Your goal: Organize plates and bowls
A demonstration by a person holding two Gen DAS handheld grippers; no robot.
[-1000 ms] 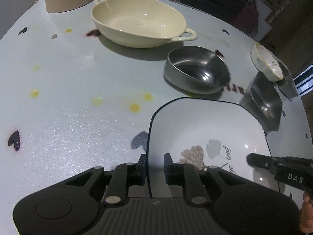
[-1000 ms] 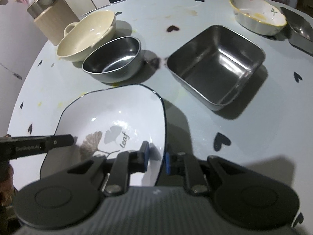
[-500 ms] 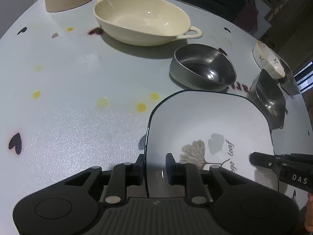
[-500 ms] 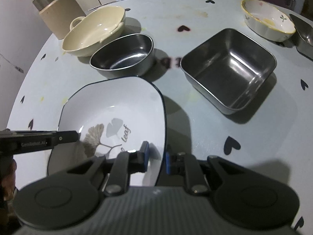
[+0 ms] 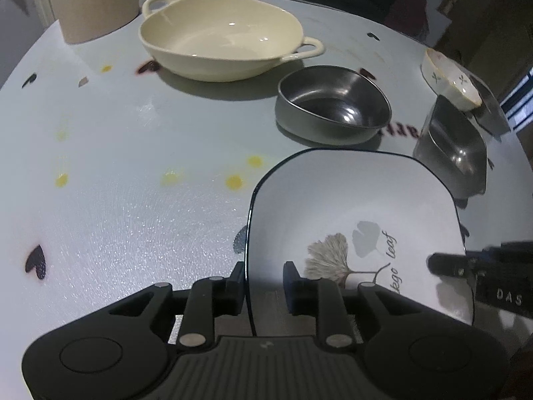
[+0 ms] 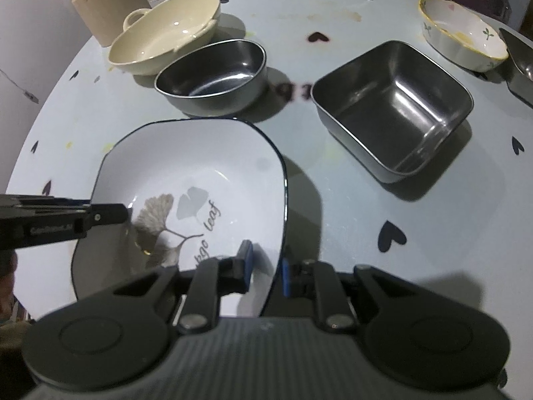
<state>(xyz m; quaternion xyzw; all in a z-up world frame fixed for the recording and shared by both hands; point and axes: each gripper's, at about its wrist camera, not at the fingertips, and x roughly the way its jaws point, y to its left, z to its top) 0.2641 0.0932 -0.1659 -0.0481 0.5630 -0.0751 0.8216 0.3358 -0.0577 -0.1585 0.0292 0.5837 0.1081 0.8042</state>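
A white square plate (image 5: 353, 213) with a dark rim and a leaf print is held above the table by both grippers. My left gripper (image 5: 263, 280) is shut on its left rim. My right gripper (image 6: 266, 263) is shut on its right rim; the plate also shows in the right wrist view (image 6: 200, 166). Beyond it stand a round steel bowl (image 5: 333, 103), a cream two-handled dish (image 5: 223, 36), a square steel container (image 6: 393, 106) and a small white flowered bowl (image 6: 463, 33).
The round table (image 5: 133, 153) has heart prints and yellow spots. A beige canister (image 5: 93, 0) stands at the far left. Another steel piece (image 6: 519, 63) lies at the far right edge. Dark chairs stand behind the table.
Both grippers have carried the plate forward toward the round steel bowl, and the dishes beyond look nearer. The grips on the plate are unchanged.
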